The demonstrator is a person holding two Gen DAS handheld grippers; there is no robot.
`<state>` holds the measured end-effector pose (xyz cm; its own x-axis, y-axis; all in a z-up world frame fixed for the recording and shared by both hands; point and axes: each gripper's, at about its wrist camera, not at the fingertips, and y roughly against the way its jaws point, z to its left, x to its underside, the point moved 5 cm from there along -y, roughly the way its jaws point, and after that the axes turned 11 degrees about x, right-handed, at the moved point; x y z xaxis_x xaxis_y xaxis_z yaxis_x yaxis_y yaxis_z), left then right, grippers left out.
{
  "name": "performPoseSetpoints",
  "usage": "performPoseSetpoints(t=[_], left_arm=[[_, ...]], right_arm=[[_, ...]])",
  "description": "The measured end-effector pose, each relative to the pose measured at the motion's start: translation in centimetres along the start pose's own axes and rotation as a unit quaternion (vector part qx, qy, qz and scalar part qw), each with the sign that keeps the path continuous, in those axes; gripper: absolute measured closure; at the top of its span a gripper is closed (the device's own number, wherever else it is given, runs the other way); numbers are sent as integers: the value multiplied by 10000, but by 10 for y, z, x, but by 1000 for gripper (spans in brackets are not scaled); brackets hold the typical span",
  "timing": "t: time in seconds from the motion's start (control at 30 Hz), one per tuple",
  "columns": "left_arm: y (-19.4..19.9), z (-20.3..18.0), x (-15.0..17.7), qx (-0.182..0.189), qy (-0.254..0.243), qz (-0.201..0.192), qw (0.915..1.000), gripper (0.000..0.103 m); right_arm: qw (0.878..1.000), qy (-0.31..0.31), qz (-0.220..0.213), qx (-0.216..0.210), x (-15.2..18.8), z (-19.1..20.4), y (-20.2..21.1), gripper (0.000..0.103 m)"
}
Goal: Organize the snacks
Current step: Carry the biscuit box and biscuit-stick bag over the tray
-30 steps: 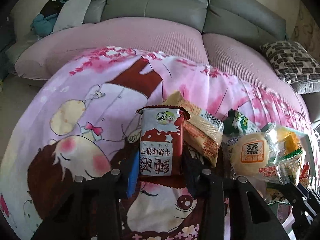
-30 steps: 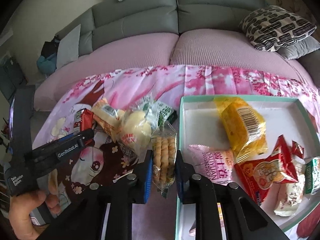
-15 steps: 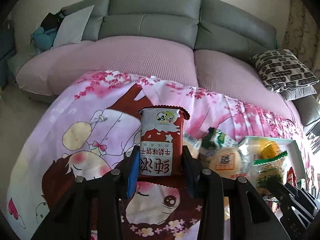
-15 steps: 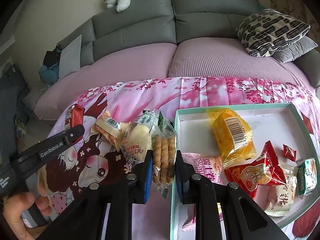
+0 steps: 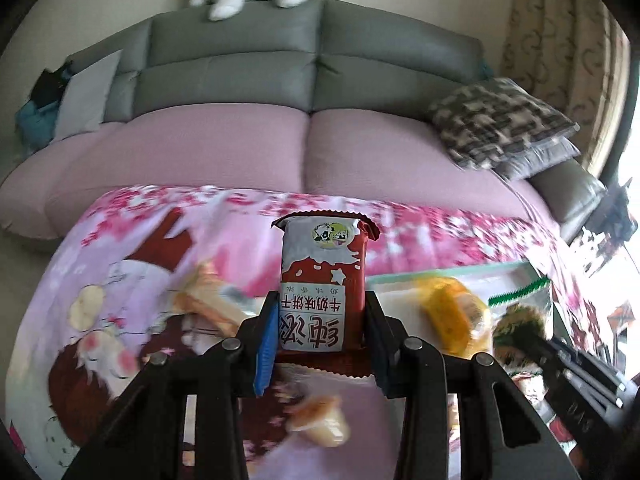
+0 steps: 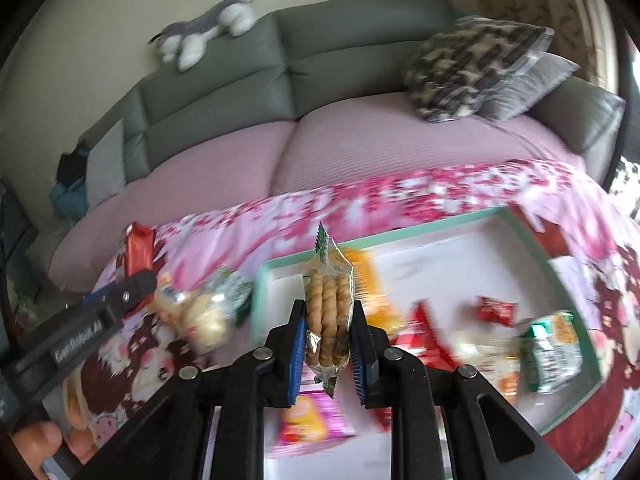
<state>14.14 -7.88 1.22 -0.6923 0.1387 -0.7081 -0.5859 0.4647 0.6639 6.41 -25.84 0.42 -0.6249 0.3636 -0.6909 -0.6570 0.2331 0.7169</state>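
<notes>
On the left, the left gripper [image 5: 320, 336] squeezes a red and white biscuit pack [image 5: 323, 280] between its pads. The pack stands tall, its long side running away from the gripper toward the sofa [image 5: 248, 60], above the pink cartoon cloth [image 5: 132, 248]. To the right, the right gripper [image 6: 325, 354] pinches a clear cookie bag [image 6: 329, 312]. That bag also points long-ways away from it, over the near left corner of the green-rimmed box [image 6: 404, 236] of snacks.
</notes>
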Motion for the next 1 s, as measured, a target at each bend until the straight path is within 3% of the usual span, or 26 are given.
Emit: performPoseSetpoints(t=[0.23, 0.43, 0.67, 1.0], left_arm=[[-25, -52, 7, 312, -326, 239, 9987, 62], [-47, -74, 13, 381, -449, 433, 9973, 62], [-66, -76, 20, 282, -455, 597, 9968, 62], [-84, -65, 25, 186, -289, 713, 9969, 62]], right_arm=[[9975, -500, 11, 492, -6, -66, -1, 82], [9946, -749, 61, 717, -6, -103, -6, 82], [9930, -929, 204, 700, 1, -119, -19, 82], [9938, -836, 308, 658, 4, -109, -36, 82]])
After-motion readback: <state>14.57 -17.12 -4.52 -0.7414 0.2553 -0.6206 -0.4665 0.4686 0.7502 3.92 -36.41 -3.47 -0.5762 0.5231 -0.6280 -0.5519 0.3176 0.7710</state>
